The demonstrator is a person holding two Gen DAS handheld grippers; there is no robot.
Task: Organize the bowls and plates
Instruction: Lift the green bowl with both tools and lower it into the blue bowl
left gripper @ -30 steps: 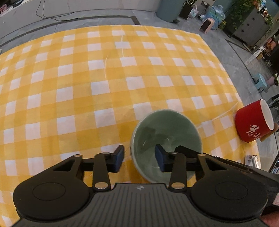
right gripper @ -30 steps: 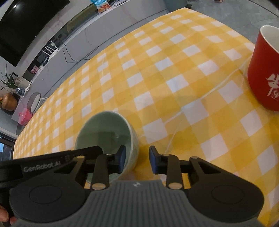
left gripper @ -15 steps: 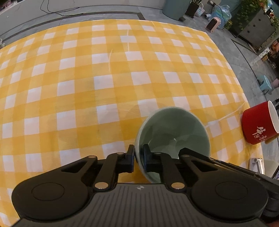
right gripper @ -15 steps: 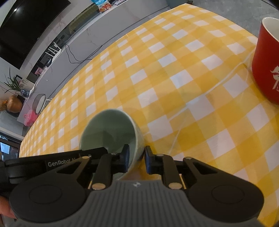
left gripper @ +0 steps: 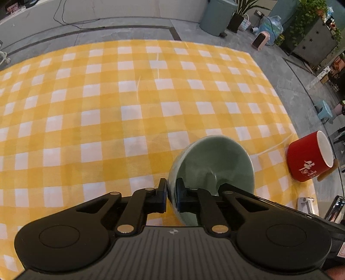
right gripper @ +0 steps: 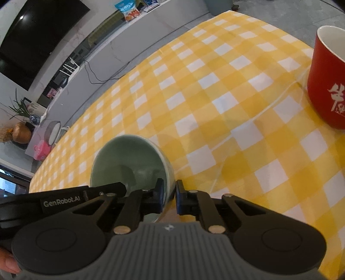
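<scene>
Both pairs of tongs have drawn in since a second ago: then each stood apart astride the rim of the green bowl (left gripper: 212,163), and the bowl sat flat on the cloth. The left tongs (left gripper: 171,197) are now clamped on the bowl's wall, one pad outside and one inside. The right tongs (right gripper: 168,197) grip the opposite wall, and their jaws are closing the last bit on it. The bowl is tilted, its mouth leaning away from each camera, and the left view has pulled back from the cloth, with more floor showing beyond it.

In the left wrist view the bowl sits at about 5 o'clock of the yellow checked tabletop (left gripper: 107,107); the black body of the right tongs crosses its near rim. A red mug (left gripper: 310,159) with white characters stands at 3 o'clock of the bowl, near the cloth's edge and apart from the bowl. Nothing lies on the cloth from 9 to 12 o'clock of the bowl.

Past the tabletop, at 1 o'clock, a grey bin (left gripper: 218,16) and a potted plant (left gripper: 239,15) stand on the floor; a small blue stool (left gripper: 323,109) sits at 2 o'clock. In the right wrist view a dark screen (right gripper: 36,36) hangs at 10 o'clock, and a fingertip (right gripper: 7,263) shows at the bottom left corner.
</scene>
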